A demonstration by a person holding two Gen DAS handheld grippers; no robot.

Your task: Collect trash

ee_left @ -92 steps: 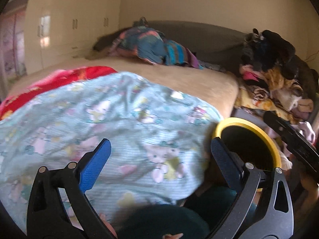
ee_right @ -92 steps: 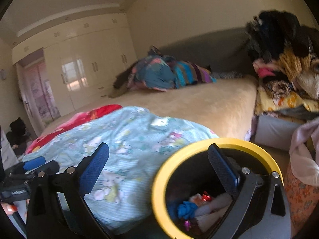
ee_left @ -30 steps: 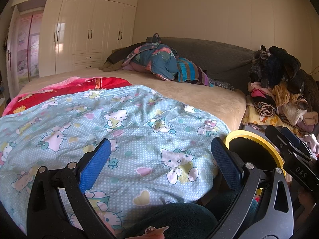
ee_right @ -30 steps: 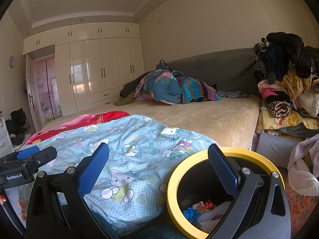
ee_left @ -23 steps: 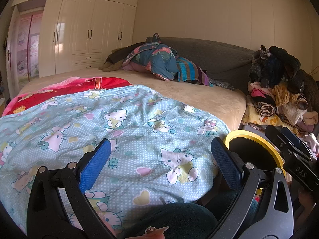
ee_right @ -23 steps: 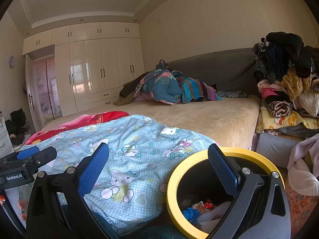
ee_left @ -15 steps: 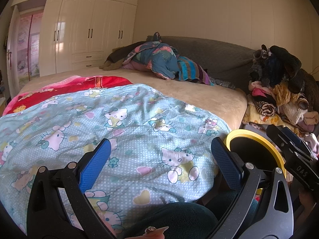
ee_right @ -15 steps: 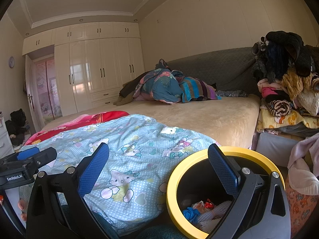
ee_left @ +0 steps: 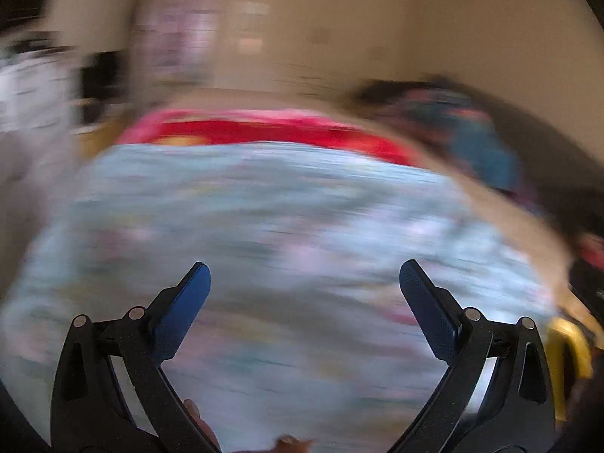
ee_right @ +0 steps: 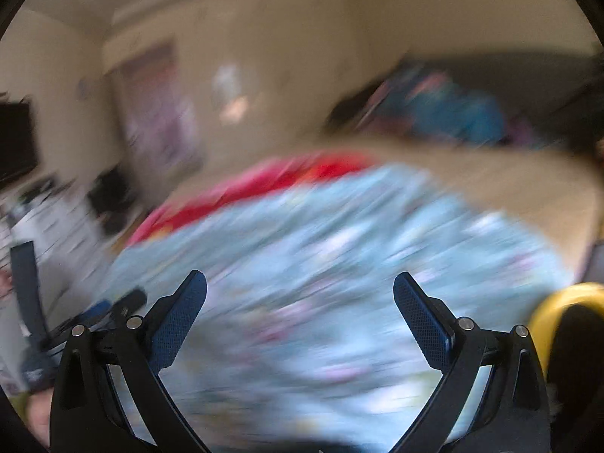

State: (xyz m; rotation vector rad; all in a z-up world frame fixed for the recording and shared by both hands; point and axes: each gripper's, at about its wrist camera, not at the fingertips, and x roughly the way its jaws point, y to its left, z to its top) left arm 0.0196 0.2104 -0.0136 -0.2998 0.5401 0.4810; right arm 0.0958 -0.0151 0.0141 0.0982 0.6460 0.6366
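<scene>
You are holding the left gripper (ee_left: 304, 283) with its jaws spread wide and nothing between them, and the right gripper (ee_right: 300, 290) is standing the same way, wide apart and empty. Both views are smearing heavily, so fine detail is not readable. The light blue blanket (ee_left: 287, 234) is filling the middle of both wrist views, lying on the bed (ee_right: 490, 177), with a red cover (ee_left: 271, 132) showing beyond it at about 12 o'clock. The yellow-rimmed bin (ee_right: 562, 324) is sitting at roughly 4 o'clock in the right view, just beside the blanket's edge; in the left view only a sliver of its yellow rim (ee_left: 566, 355) is peeking in at 4 o'clock. What is inside the bin cannot be told from here. No piece of trash is making itself out on the blanket or the bed through the blur. Judging by that, you are carrying nothing at this point, and any further trash is left to be located, gripped and dropped in the bin.
</scene>
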